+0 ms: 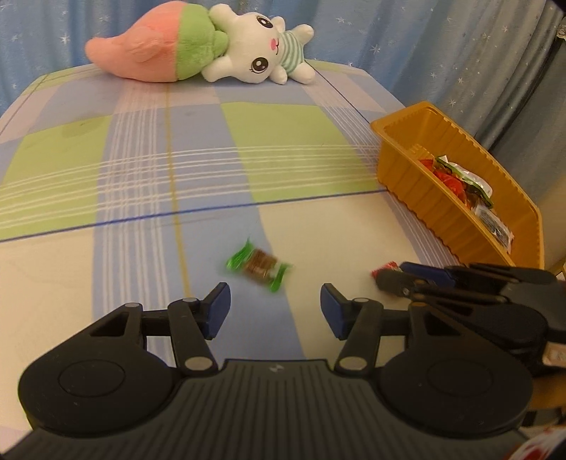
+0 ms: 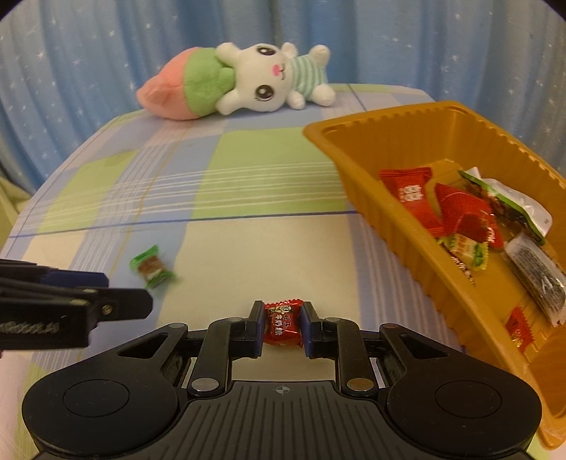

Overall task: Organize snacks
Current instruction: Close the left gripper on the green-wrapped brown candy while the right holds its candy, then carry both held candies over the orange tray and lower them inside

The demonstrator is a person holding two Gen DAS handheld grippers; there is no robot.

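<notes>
A green-wrapped candy (image 1: 258, 266) lies on the checked cloth just ahead of my open, empty left gripper (image 1: 275, 305); it also shows in the right wrist view (image 2: 152, 270). My right gripper (image 2: 283, 323) is shut on a red-wrapped candy (image 2: 283, 323) just above the cloth. In the left wrist view the right gripper (image 1: 396, 277) comes in from the right with the red candy (image 1: 383, 270) at its tip. An orange plastic tray (image 2: 382, 212) on the right holds several wrapped snacks; it also shows in the left wrist view (image 1: 417, 184).
A plush rabbit with a pink and green tail (image 1: 198, 53) lies at the far edge of the table (image 1: 88, 170), also seen in the right wrist view (image 2: 244, 81). A blue starred curtain (image 1: 406, 32) hangs behind. The left gripper's fingers (image 2: 123, 308) reach in at the left.
</notes>
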